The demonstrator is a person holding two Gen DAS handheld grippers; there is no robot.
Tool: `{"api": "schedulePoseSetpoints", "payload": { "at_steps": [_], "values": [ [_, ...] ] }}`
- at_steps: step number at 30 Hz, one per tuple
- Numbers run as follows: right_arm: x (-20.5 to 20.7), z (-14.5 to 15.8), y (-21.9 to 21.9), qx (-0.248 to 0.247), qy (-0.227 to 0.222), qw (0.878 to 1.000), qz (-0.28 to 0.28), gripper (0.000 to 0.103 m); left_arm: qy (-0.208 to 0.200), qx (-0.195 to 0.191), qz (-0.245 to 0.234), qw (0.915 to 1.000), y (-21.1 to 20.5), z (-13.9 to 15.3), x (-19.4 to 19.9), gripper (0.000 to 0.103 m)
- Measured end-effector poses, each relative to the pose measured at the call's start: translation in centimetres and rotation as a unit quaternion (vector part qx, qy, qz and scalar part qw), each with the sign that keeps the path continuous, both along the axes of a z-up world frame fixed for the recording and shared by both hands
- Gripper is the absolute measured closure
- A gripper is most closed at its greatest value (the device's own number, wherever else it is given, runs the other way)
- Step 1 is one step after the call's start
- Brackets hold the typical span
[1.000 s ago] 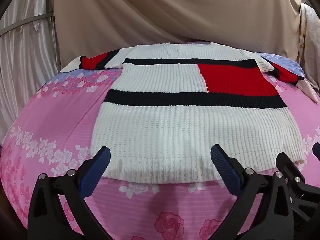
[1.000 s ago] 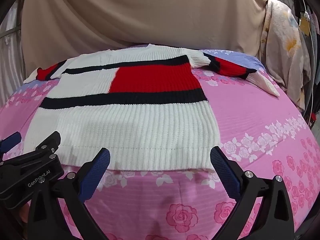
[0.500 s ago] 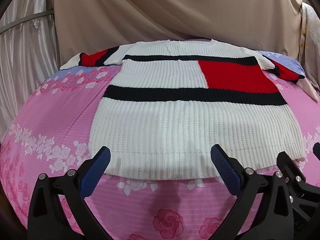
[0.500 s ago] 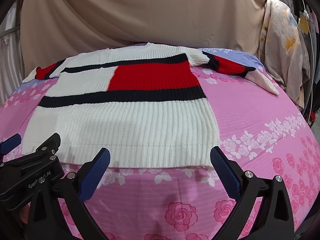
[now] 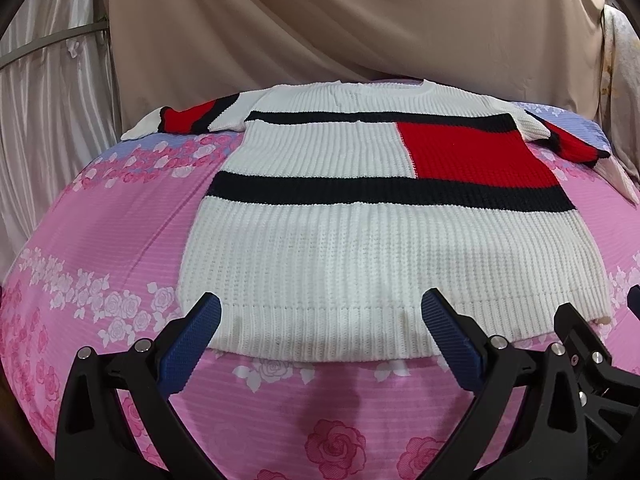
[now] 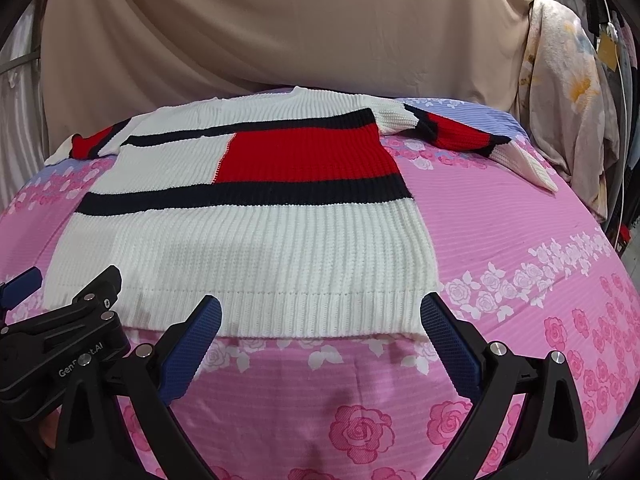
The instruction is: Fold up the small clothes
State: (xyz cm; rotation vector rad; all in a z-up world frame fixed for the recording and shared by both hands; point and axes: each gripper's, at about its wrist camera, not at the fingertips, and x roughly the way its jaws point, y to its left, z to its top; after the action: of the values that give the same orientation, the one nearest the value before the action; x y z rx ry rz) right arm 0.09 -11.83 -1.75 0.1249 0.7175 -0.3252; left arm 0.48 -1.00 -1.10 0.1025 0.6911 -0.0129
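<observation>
Our left gripper and right gripper both gape wide and grasp nothing, their blue pads at the ribbed hem of the sweater, spread flat ahead on the pink floral sheet. Only our right view shows the floral garment hanging far right and the cuff of 1 sleeve; only our left view shows the silvery curtain far left. A beige drape closes off everything beyond the sweater.

A pink rose-printed bedsheet covered the surface ahead of the grippers. Beyond it hung a beige draped cloth. Shiny pale curtains stood far left; a floral fabric hung far right.
</observation>
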Motion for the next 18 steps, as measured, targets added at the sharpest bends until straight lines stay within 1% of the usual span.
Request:
{"api": "schedulePoseSetpoints", "payload": {
  "at_steps": [18],
  "values": [
    [-0.03,-0.21,0.05,-0.001,0.0,1.0,0.0,0.005,0.001,0.0,0.004,1.0,0.12,0.18,0.18,0.005]
  ]
}}
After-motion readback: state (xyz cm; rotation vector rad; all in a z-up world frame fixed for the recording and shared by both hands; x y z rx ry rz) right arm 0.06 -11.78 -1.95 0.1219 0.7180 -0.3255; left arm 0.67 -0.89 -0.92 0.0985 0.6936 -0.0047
